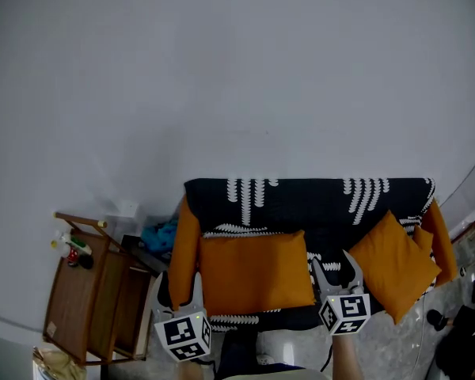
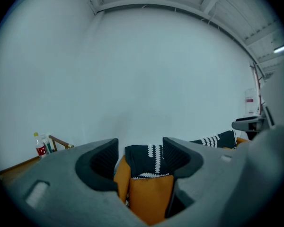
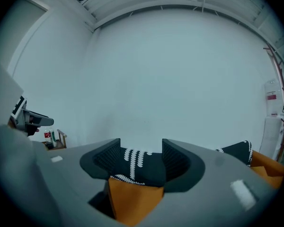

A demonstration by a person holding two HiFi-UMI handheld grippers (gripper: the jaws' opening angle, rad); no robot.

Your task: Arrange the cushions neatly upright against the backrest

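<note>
A dark sofa [image 1: 309, 200] with white patterns stands against a pale wall. A wide orange cushion [image 1: 256, 271] stands upright against its backrest, left of centre. A second cushion [image 1: 393, 264] leans tilted on one corner at the right end. The left tool [image 2: 140, 148] and right tool [image 3: 141, 148] hover before the wide cushion, jaws apart, gripping nothing.

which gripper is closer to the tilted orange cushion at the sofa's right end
Right. The right gripper sits just beside the tilted cushion, near its lower corner; the left gripper is at the far side of the middle cushion.
</note>
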